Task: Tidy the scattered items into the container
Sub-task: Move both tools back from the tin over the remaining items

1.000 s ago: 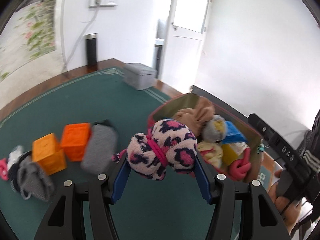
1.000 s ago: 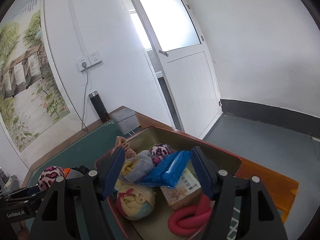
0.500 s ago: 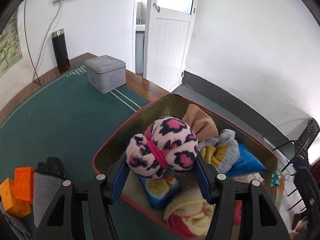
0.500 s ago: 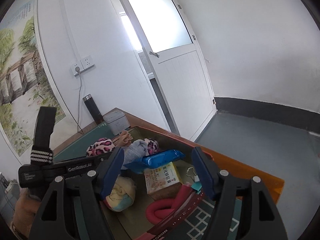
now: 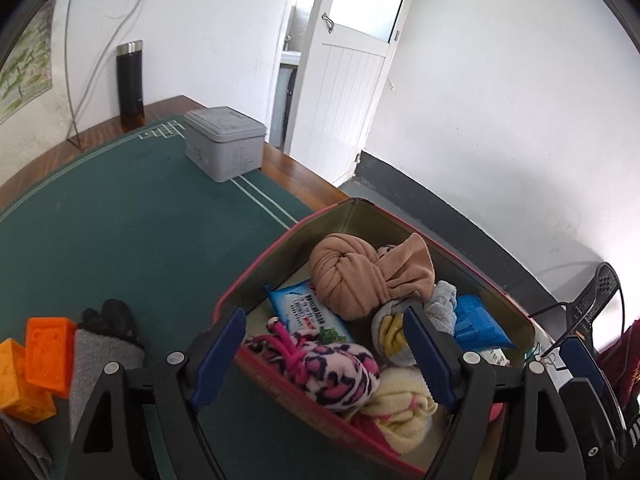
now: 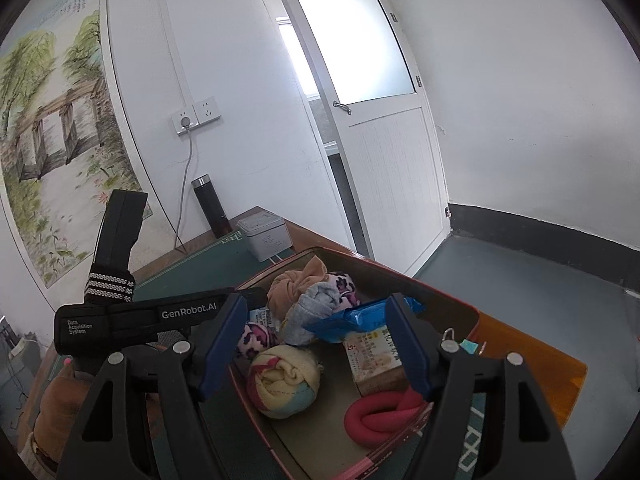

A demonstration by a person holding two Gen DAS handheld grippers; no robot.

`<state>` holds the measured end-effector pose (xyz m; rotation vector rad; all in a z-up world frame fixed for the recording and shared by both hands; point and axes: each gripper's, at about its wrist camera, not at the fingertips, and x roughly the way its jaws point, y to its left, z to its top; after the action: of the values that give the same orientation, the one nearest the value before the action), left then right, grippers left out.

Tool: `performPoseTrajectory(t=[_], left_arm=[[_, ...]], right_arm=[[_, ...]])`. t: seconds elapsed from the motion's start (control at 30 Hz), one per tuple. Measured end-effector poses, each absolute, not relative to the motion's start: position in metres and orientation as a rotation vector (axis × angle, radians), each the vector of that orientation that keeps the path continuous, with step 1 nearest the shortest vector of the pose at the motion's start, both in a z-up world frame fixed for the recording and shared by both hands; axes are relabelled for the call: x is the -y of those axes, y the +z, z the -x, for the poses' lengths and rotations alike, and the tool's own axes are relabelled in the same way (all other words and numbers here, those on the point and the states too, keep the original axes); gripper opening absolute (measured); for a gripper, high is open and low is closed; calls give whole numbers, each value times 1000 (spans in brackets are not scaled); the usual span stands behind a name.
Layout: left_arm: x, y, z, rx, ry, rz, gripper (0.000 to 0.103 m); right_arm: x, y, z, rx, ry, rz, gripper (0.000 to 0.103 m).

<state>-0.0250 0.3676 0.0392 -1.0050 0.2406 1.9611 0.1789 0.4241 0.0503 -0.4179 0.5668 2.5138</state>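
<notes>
Release step, left side: the left gripper (image 5: 324, 344) has just been opening its jaws over the near-left corner of the red-rimmed tin container (image 5: 516, 304), and the leopard-print sock bundle (image 5: 332, 368) lies below and between the blue pads, free of both. It rests inside the tin against the near wall, on the wet-wipe pack (image 5: 304, 312) and beside the cream sock roll (image 5: 400, 408). To finish well, I judge the gripper should lift straight up with jaws held wide, so no pad snags the pink tie or drags the bundle over the rim. Right gripper (image 6: 316, 344) hovers at the container's near edge, jaws wide and empty. Still out on the green table mat (image 5: 120, 240), toward the near-left: orange blocks (image 5: 48, 356), a grey knit piece (image 5: 100, 364), a black glove (image 5: 112, 316).
</notes>
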Motion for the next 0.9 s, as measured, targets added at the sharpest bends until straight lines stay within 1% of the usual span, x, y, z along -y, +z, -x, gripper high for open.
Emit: performPoseTrajectory(t=[0.27, 0.57, 0.8, 0.9], left_arm=[[-313, 47, 34, -176, 2020, 1027, 83], [-221, 57, 46, -118, 2129, 1013, 83], [-147, 55, 67, -43, 2236, 1040, 83], [-117, 53, 83, 3, 2294, 1064, 83]], right_arm=[[-394, 53, -156, -544, 2572, 477, 76], [-354, 49, -128, -531, 2644, 566, 76], [-323, 33, -102, -564, 2707, 658, 77], [-314, 24, -87, -541, 2707, 715, 77]])
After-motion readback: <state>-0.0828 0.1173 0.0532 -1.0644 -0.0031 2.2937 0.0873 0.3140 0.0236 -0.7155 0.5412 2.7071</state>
